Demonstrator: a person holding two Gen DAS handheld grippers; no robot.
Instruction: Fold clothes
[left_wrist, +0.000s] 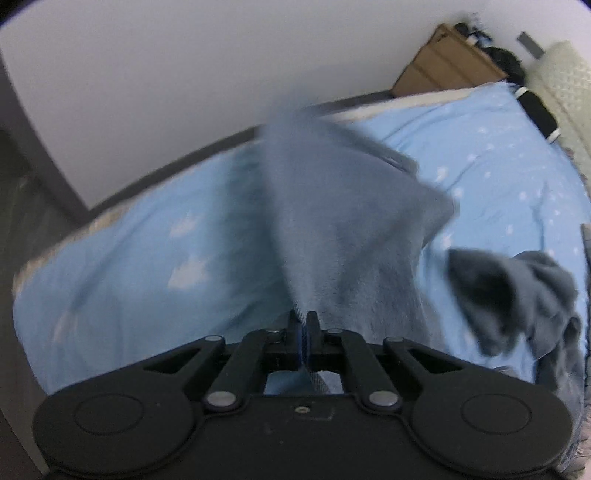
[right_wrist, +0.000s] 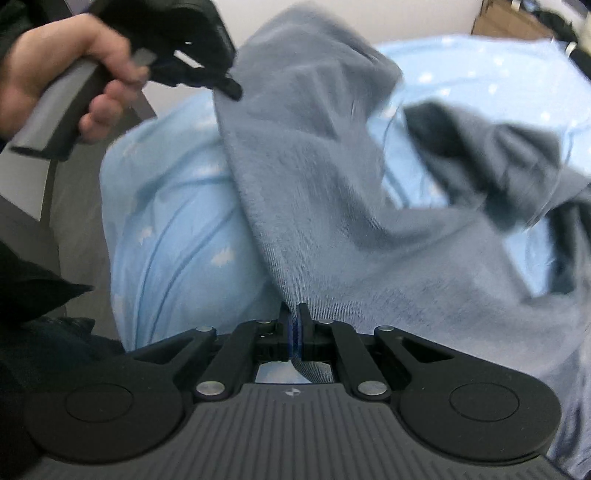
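Pale blue bed (left_wrist: 129, 266) with white star print below, serving as the folding surface; white wall and a brown box (left_wrist: 443, 62) far behind

Nearest in the left wrist view: left tongs (left_wrist: 303, 319) pressed together on an edge of the grey-blue garment (left_wrist: 351, 229), cloth rising away from the pinch in a taut ridge. Same in the right wrist view: right tongs (right_wrist: 294, 312) clamped on another edge of the garment (right_wrist: 332, 192), fabric fanning out beyond

Held at two separate points, most likely to lift the piece off the bed and let its weight pull it flat before laying it down for a fold. Blurred cloth, so probably mid-swing or mid-shake

Farther out in the right wrist view: left hand (right_wrist: 55, 70) gripping the other tool's handle, its tip at the garment's upper edge, well apart from the right pinch, enough to stretch the edge between them

Beyond and right: darker crumpled part (right_wrist: 491, 166) hanging loose, not yet spread; sleeve or hem, cannot tell. Dark bundle and cream pillow (left_wrist: 565, 85) at the bed's far end

Risk, as a judgement: loose part dragging under and creasing the fold
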